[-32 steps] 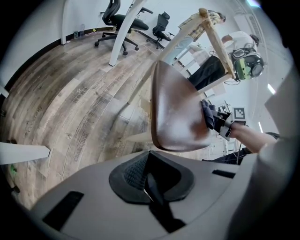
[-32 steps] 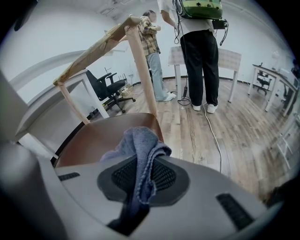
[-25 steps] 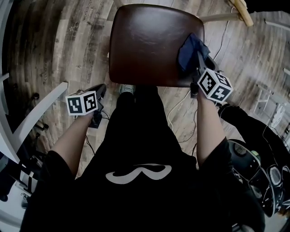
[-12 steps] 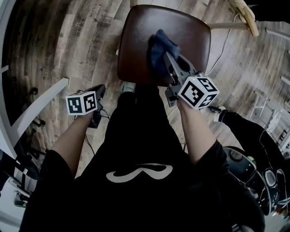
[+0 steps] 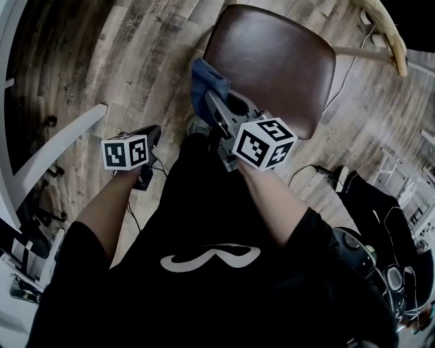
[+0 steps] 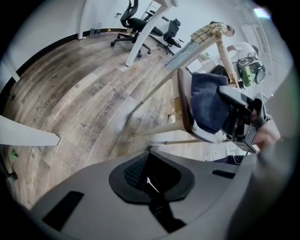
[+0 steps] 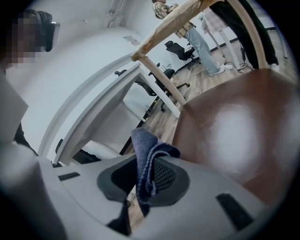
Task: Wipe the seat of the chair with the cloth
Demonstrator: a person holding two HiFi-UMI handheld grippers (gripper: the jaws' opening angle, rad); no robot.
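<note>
Left gripper [image 5: 146, 139] hung low at the person's side, well apart from the chair, its jaws pressed together on nothing. Right gripper [image 5: 216, 107] reached forward, jaws pinching the cloth [image 5: 204, 80] by a bunched fold; the right gripper view confirmed blue fabric between the pads.

The cloth lay at the left near edge of the seat [image 5: 279, 64], partly overhanging the floor [image 5: 102, 61]. The rest of the brown seat, to the right, showed glossy and uncovered.

Judgement: wiping appeared under way, with no evidence of full coverage. Done well, the next pass would carry the cloth back across the seat, held flat and pressed down, in overlapping lanes toward the far edge by the backrest [image 5: 384, 30]. Risk noted: so narrow a pinch could let the cloth drag loose.

Beyond, office chairs [image 6: 136, 14] stood well apart.
</note>
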